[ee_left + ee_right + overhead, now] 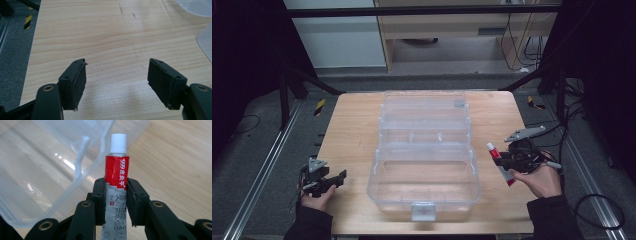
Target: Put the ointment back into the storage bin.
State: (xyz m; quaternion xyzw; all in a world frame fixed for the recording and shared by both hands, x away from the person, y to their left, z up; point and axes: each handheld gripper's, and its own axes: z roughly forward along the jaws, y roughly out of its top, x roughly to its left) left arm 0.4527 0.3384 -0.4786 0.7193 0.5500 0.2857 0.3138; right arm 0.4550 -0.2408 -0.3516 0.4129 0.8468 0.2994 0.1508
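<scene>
Near the bench's [357, 120] front left corner, the left gripper [334, 181] is wide open, holding nothing. By the right edge, beside the clear box [424, 165], the right gripper [501, 159] clamps a red-and-white tube [117, 182].

A pale wooden surface [352, 130] carries a clear plastic organiser box [424, 165], open, at its middle; bare wood lies on either side of the box.
</scene>
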